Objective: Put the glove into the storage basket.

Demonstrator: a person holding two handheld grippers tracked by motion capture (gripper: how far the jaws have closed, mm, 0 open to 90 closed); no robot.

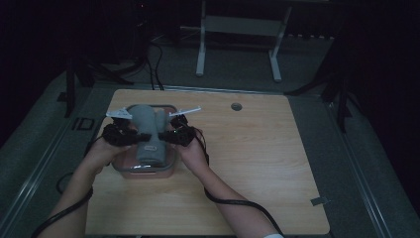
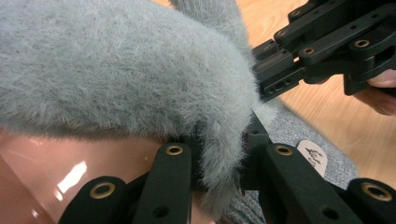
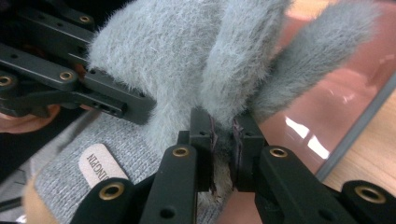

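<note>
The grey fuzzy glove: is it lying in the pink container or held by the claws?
Held: both claws pinch the glove over the pink container.

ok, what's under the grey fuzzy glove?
Under the grey fuzzy glove sits a pink translucent container on the wooden table. Both grippers' jaws pinch the glove's fur. The container's inside is covered by the glove.

Glove over container, left half of table.
Glove (image 1: 146, 131) lies on container (image 1: 170, 167), cuff toward the person; left gripper (image 1: 130, 139) on its left side, right gripper (image 1: 167, 136) on its right, each clamped on its edge. Hole (image 1: 236, 106) in table (image 1: 257, 163) behind, to the right.
</note>
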